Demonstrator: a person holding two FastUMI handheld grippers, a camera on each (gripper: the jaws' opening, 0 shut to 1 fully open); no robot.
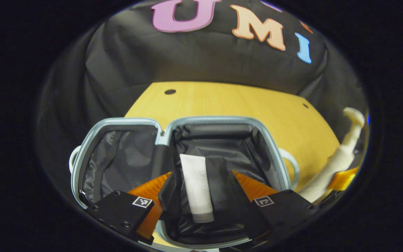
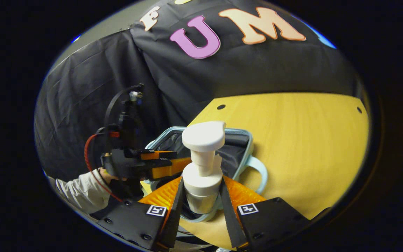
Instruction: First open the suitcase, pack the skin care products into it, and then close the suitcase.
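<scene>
Packing step in hand. Suitcase (image 1: 187, 147) lies open on the surface (image 1: 222, 101). A tube (image 1: 197, 187) lies in its right half, between the spread, empty fingers of the left hand-held gripper (image 1: 201, 196). Right hand-held gripper (image 2: 201, 206) is clamped on a pump bottle (image 2: 203, 168), held upright over the case's near edge. Next: carry the bottle over the lining, lower, release.

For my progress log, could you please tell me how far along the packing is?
Done: the suitcase lies open on the table, and a white tube rests in its lined half between the open left gripper's fingers. In hand: the right gripper clamps a pump bottle near the case. Left: placing the bottle inside and closing the suitcase.
</scene>
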